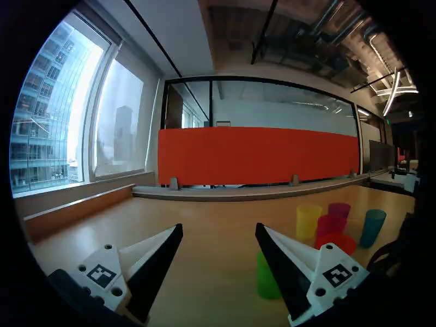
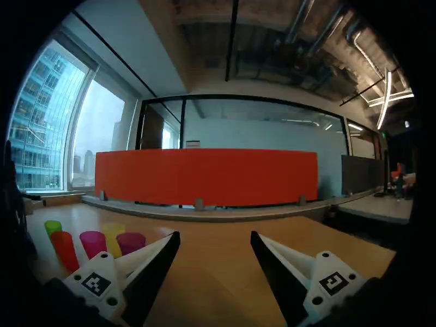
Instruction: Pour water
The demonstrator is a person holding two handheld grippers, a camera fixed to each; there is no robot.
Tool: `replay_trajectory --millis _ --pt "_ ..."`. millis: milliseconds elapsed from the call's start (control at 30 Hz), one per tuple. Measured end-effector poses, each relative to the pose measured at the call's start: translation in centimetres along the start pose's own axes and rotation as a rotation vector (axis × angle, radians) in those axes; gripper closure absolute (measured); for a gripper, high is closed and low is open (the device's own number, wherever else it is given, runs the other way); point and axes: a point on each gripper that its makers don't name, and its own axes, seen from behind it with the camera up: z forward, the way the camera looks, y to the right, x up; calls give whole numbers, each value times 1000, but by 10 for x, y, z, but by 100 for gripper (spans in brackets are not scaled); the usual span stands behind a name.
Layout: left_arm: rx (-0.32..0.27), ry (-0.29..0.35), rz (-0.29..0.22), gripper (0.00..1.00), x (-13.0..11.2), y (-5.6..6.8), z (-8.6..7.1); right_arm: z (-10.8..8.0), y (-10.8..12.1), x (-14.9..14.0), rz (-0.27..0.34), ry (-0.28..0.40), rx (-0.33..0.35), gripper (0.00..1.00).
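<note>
Before the orange partition (image 1: 256, 155), on the wooden table (image 1: 207, 212): left gripper (image 1: 218, 226), jaws apart, gripping nothing; green cup (image 1: 266, 280) partly hidden behind one finger. Right gripper (image 2: 214, 234), jaws apart too. Five coloured cups (image 2: 92, 242) cluster well short of the partition.

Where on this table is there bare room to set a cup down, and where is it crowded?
Free: the table from the window ledge to the left tongs, and the stretch between the right tongs and orange divider. Crowded: the coloured cups clustered at the table's right in the left gripper view.
</note>
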Motion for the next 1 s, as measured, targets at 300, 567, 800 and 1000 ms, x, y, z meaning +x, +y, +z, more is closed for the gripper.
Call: replay_trajectory --millis 300,567,800,1000 --pt "0 0 0 1 0 0 0 1 -1 -9 1 -14 1 0" --pt "0 0 0 1 0 0 0 1 4 -15 13 -27 -15 0" --pt "0 0 0 1 1 0 0 1 6 -18 11 -46 -25 0" --pt "0 0 0 1 0 0 0 3 6 -22 9 -69 -28 0"
